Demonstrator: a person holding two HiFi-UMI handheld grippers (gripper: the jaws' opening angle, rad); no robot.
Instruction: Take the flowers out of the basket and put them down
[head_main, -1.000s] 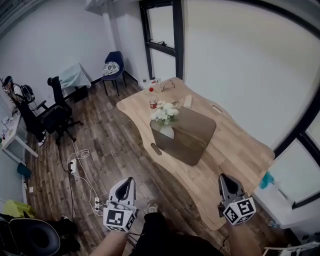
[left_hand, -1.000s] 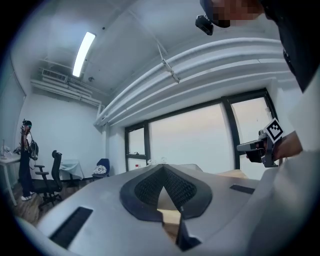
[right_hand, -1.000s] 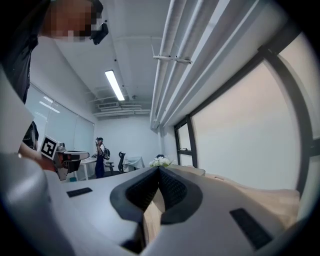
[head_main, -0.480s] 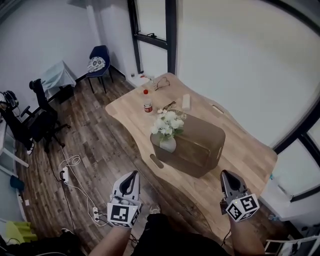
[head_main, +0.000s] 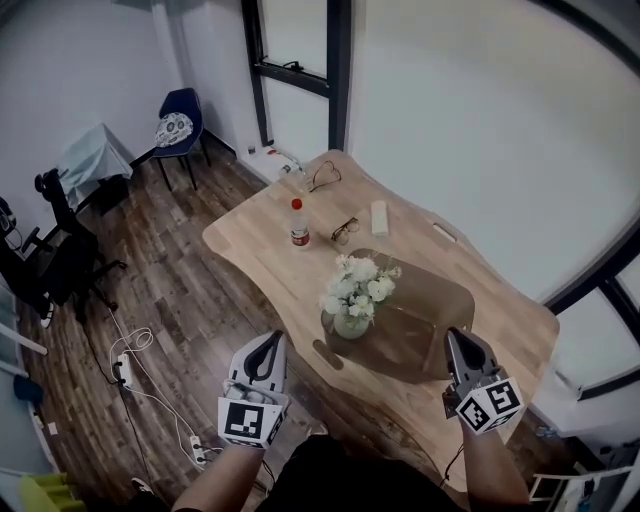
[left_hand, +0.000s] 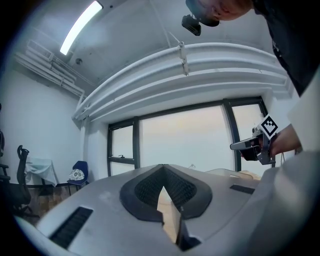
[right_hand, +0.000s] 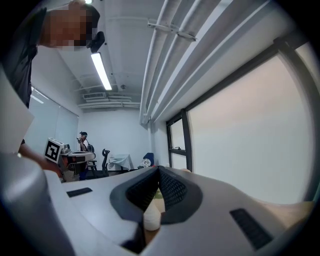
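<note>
A bunch of white flowers (head_main: 360, 285) in a pale round vase (head_main: 350, 323) stands at the left end of a brown basket (head_main: 432, 318) on the wooden table (head_main: 260, 240). My left gripper (head_main: 274, 338) is held low, left of the basket and off the table's near edge, its jaws together and empty. To the right of the basket my right gripper (head_main: 453, 336) is shut with nothing in it. Neither touches the basket or the flowers. In the gripper views the left gripper's (left_hand: 162, 170) and right gripper's (right_hand: 159, 171) jaws meet at their tips and point across the room.
On the table beyond the basket are a red-labelled bottle (head_main: 298, 224), a pair of glasses (head_main: 344, 230) and a white box (head_main: 379, 218). A blue chair (head_main: 180, 120) and an office chair (head_main: 55, 240) stand at the left. Cables and a power strip (head_main: 125, 365) lie on the floor.
The table, basket and flowers have come nearer and lower in the head view. Both grippers stay shut and now flank the basket's near end.
</note>
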